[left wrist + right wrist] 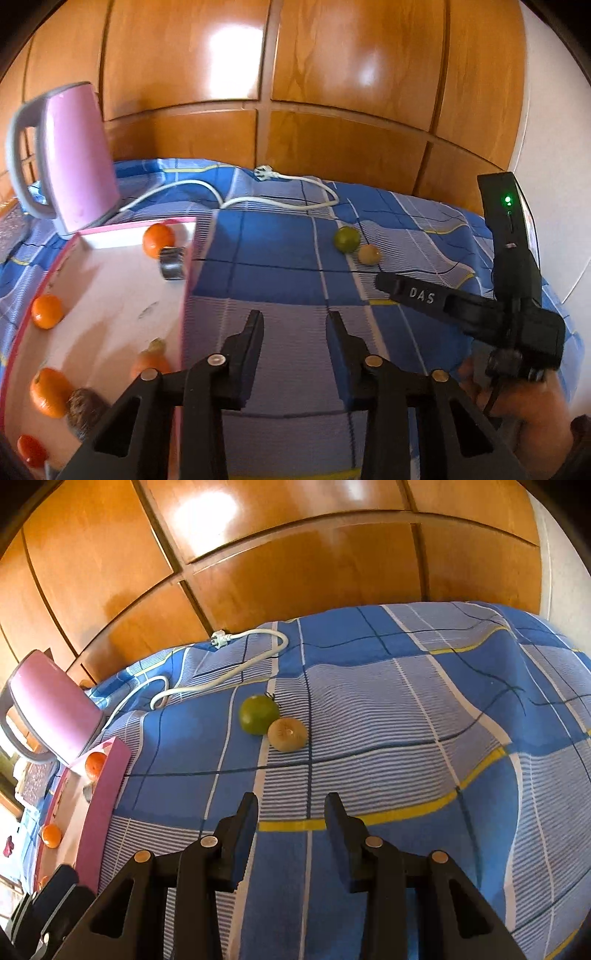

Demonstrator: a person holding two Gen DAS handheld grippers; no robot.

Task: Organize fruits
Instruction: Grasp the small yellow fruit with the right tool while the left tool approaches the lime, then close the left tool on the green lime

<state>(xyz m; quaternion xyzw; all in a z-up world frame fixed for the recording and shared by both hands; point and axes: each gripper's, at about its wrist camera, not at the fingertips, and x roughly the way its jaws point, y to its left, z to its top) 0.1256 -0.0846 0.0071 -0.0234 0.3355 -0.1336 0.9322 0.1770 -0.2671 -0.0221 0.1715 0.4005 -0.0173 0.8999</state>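
While both tools hang above the blue checked cloth, we see our left gripper with its fingers apart and nothing between them, low in the centre of the left wrist frame. Our right gripper is likewise spread and empty, bottom centre of its own frame; in the left wrist view it shows at the right edge, held in a hand.

At the middle of the right wrist frame a green fruit touches a tan round fruit, both lying on the cloth. The pink-rimmed tray fills the lower left of the left wrist frame, holding several oranges, a brownish fruit and a small metal cup. Upper left, a pink kettle stands behind the tray, its white cord trailing across the cloth before wooden cabinet doors.
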